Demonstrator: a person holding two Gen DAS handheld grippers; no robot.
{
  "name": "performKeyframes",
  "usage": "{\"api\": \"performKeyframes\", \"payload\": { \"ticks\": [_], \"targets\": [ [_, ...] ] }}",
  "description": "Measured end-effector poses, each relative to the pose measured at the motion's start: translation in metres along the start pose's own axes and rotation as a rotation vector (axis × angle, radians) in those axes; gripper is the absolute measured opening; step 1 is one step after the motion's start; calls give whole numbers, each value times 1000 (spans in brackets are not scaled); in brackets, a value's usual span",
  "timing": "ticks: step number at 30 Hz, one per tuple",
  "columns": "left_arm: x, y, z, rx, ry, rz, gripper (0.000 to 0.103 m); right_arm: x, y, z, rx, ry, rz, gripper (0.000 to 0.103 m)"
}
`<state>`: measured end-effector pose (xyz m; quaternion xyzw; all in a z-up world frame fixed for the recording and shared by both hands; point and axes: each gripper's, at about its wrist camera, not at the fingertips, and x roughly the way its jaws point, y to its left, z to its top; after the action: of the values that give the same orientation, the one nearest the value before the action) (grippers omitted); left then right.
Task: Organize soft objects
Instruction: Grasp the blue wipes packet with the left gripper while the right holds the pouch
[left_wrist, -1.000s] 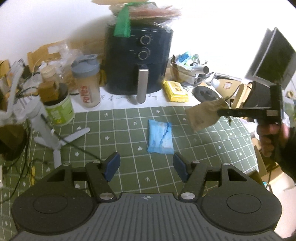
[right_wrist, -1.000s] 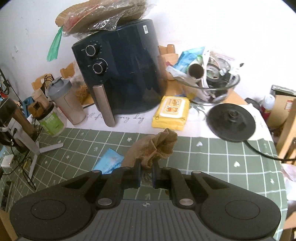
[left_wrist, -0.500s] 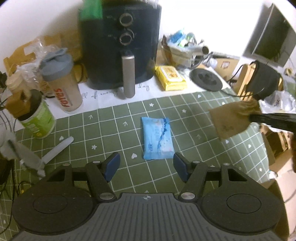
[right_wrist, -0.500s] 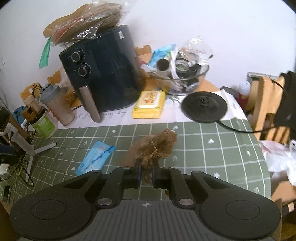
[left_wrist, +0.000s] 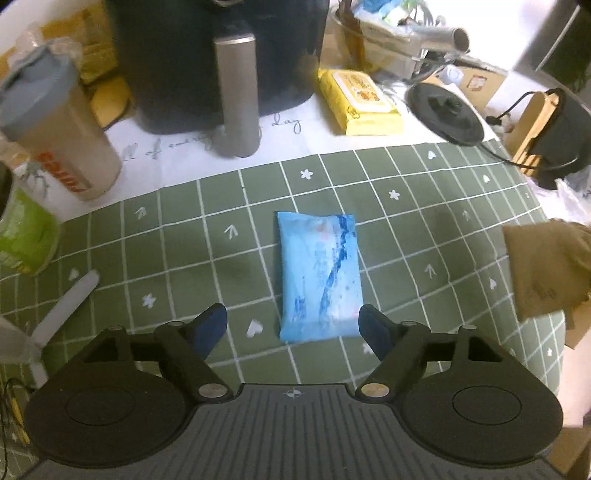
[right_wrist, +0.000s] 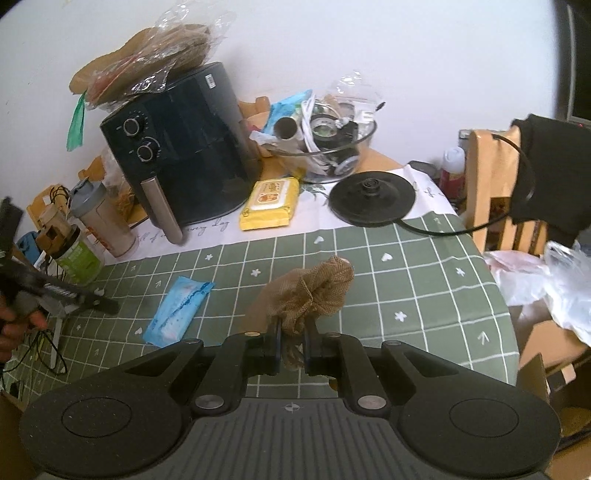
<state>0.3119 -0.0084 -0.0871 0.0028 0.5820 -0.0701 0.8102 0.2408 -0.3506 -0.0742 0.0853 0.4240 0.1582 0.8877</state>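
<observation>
A blue soft tissue pack (left_wrist: 319, 275) lies flat on the green checked tablecloth (left_wrist: 155, 251). My left gripper (left_wrist: 293, 326) is open, and its fingers straddle the near end of the pack just above it. My right gripper (right_wrist: 293, 345) is shut on a brown burlap pouch (right_wrist: 314, 290) and holds it above the cloth near the table's right side. The pouch also shows at the right edge of the left wrist view (left_wrist: 546, 269). The blue pack shows in the right wrist view (right_wrist: 177, 308), with the left gripper's fingers (right_wrist: 92, 301) beside it.
A black air fryer (right_wrist: 181, 158) stands at the back, with a yellow wipes pack (right_wrist: 269, 203), a glass bowl of clutter (right_wrist: 325, 147) and a black kettle base (right_wrist: 371, 197) beside it. A shaker bottle (left_wrist: 55, 129) and green tub (left_wrist: 22, 232) stand left. The table edge is right.
My left gripper has moved forward and down over the blue pack, which now sits between its fingers. My right gripper has carried the pouch back and to the right.
</observation>
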Motion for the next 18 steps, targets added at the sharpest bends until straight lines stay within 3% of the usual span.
{"api": "performKeyframes", "payload": {
  "ticks": [18],
  "targets": [
    [91, -31, 14, 35, 72, 25, 78, -16, -19, -19, 59, 8, -24, 13]
  ]
}}
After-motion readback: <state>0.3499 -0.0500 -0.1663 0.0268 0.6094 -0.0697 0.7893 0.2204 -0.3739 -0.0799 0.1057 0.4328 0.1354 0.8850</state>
